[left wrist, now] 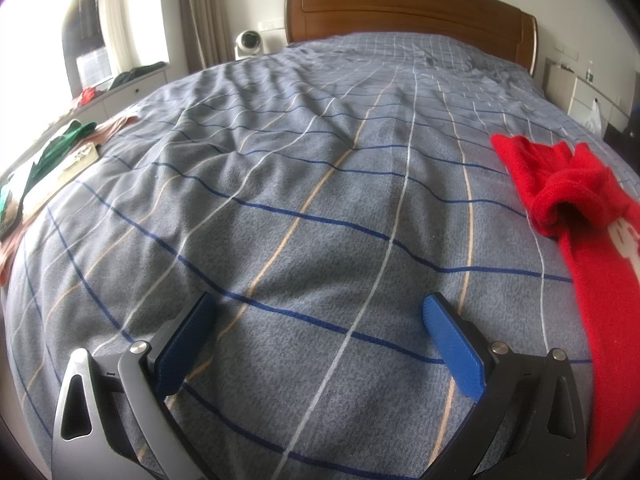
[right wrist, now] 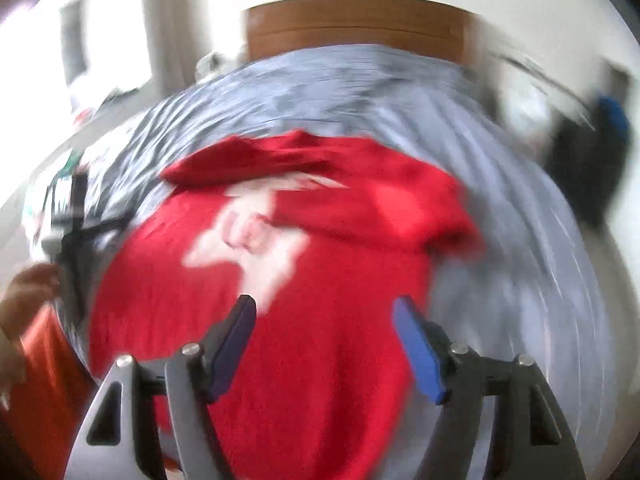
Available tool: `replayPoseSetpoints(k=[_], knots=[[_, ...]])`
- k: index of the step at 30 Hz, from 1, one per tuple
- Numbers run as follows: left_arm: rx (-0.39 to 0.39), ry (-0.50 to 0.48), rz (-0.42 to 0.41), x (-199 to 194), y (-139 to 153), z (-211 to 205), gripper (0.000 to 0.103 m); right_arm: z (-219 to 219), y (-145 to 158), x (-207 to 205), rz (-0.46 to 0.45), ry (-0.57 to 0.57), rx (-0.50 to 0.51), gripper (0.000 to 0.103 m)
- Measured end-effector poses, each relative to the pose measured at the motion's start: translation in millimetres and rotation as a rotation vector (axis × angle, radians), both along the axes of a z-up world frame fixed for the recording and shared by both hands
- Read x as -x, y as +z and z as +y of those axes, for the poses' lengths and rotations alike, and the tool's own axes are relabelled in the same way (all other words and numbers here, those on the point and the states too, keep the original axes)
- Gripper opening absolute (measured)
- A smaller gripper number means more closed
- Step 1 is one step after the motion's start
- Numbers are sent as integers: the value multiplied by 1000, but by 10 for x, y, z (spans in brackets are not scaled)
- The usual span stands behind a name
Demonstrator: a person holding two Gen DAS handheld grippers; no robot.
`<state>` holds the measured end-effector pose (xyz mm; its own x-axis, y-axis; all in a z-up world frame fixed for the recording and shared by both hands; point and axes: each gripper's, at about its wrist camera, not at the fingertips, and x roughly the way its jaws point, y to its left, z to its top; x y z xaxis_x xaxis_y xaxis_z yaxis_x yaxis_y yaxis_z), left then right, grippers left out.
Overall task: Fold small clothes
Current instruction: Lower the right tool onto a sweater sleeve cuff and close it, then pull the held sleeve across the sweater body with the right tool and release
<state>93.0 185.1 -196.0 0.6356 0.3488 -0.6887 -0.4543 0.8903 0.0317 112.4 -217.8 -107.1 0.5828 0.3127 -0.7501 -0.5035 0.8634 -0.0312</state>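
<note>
A small red garment (right wrist: 320,240) with a white print lies on the grey checked bed cover (left wrist: 280,200). In the left wrist view it lies at the right edge (left wrist: 580,208), one sleeve bunched up. My left gripper (left wrist: 320,312) is open and empty, low over bare bed cover to the left of the garment. My right gripper (right wrist: 324,316) is open and empty, just above the garment's near part. The right wrist view is blurred by motion. The left gripper also shows in the right wrist view (right wrist: 76,216), held by a hand at the left.
Folded green and pink clothes (left wrist: 60,152) lie at the bed's left edge. A wooden headboard (left wrist: 408,12) stands at the far end. A white fan (left wrist: 248,44) and a window ledge stand to the left. White cabinets (left wrist: 576,88) stand to the right.
</note>
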Motion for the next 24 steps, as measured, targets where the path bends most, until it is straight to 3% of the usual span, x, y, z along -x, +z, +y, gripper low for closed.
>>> replayPoseSetpoints(k=[4,8,10,11,13,17,20,24], knots=[[1,0,0,1,1,0,103,607,-286,-579,46,124,119,66],[0,0,0,-4,3,5,103,882,-614,-966,49,116,192,60],[-1,0,0,1,1,-1,103,853,-695,-1086,98,92,158,36],[-1,0,0,0,1,3,103,767,-658,-1131,98,44,149,8],[0,0,0,1,0,-1,103,490,-462,-1119,79,-27,65,8],[0,0,0,-1,1,1,103,-643,18,-1047,11,-257,-50,8],[-1,0,0,-2,1,5,103,-1564,217,-913,-19,-433,-56,8],[-1,0,0,-3,1,4,103,-2520,223,-687,-3,-624,-24,8]])
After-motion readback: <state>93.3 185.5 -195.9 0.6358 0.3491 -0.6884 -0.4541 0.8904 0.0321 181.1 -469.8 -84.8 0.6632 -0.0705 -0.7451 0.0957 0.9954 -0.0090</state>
